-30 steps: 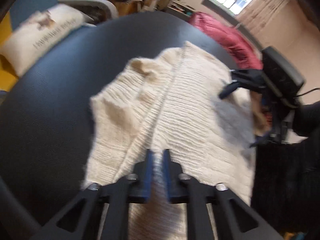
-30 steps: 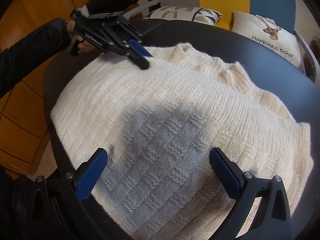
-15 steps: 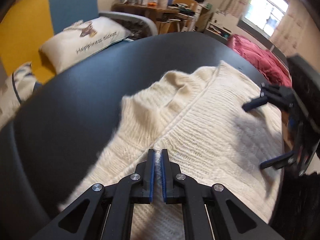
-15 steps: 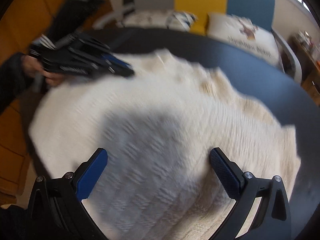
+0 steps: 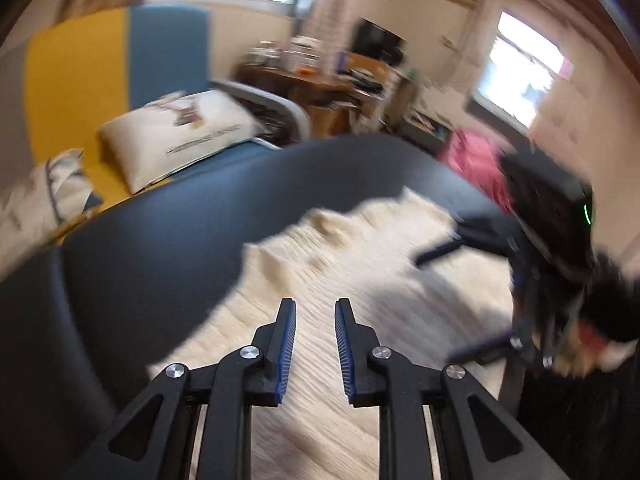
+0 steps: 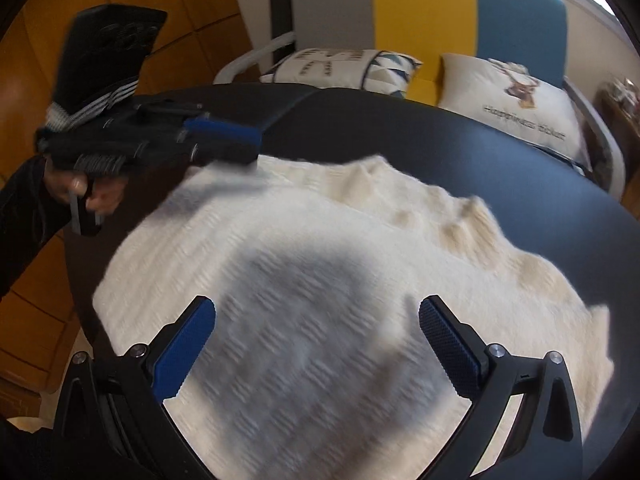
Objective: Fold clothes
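Up comes my left tool (image 5: 315, 344), and its fingers have parted: half a second back they were pinched on the cream sweater's fold line, now a clear gap shows between the blue pads and nothing is caught in it. My right tool (image 6: 316, 344) hangs spread wide over the near part of the sweater (image 6: 320, 288), holding nothing, just as it was a second ago, its shadow dark on the knit. Everything is smeared with motion, so fine detail is lost. That sweater lies flat on the dark round table (image 6: 460, 132), with a bumpy, rumpled edge on the far side toward the cushions (image 6: 520, 104). From the left view the garment (image 5: 360, 288) runs straight ahead of my fingers and off to the right, its long axis roughly along my line of sight, while the right tool (image 5: 472, 292) stands across it at the right edge. I judge a fold has just been laid down, though whether more folds remain I can't settle from this. Both tools sit right over the cloth; the right one is lower and nearer the knit.
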{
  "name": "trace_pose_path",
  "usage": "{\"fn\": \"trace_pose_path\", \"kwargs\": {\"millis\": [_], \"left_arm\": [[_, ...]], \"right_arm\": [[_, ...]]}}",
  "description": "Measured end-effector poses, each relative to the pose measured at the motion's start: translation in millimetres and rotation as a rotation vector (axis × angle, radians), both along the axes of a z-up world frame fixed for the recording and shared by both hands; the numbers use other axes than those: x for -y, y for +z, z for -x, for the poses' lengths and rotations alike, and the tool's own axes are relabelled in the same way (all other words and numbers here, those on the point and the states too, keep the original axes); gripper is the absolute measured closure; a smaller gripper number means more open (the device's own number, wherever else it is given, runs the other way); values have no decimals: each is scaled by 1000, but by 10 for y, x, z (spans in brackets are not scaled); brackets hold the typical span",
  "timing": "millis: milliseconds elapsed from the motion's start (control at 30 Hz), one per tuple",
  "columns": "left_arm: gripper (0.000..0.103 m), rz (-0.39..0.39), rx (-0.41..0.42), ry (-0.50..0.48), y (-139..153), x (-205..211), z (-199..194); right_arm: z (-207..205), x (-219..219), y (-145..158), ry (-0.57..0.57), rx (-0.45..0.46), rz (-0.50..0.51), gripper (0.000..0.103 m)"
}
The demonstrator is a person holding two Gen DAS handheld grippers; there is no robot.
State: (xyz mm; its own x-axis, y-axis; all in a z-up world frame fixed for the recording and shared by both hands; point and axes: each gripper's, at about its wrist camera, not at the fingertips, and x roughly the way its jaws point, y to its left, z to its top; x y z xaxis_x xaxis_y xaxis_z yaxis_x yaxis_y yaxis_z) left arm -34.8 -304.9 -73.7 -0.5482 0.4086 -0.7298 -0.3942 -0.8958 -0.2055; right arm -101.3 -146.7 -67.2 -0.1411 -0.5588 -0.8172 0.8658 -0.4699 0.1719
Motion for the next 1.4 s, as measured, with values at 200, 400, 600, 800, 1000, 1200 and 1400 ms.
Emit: {"fn": "trace_pose_path", "kwargs": {"millis": [200,400,600,800,1000,1200,1400], "left_arm": [[79,56,100,219,-434,76,189],[79,10,-8,290,-200,140,-16],[76,123,86,364,-388,203,-102],[77,-5,33,400,-117,108,-179],[77,5,-86,170,246,-673,-362],[76,-5,-61,29,216,-1424,-74],[76,35,-13,-29,36,-2028,266]], "right_arm": [[180,210,-387,-109,-12,-127,0],[97,115,-249,-106,-25,-79,0],[53,-116,-195,-139,60,-76,0],[-56,-253,-50,-113,72,-27,0],[-220,-1371,300,45,301,222,0],[-55,-2637,111,-18,398,153,0],[270,-2819,-77,28,468,208,0]]}}
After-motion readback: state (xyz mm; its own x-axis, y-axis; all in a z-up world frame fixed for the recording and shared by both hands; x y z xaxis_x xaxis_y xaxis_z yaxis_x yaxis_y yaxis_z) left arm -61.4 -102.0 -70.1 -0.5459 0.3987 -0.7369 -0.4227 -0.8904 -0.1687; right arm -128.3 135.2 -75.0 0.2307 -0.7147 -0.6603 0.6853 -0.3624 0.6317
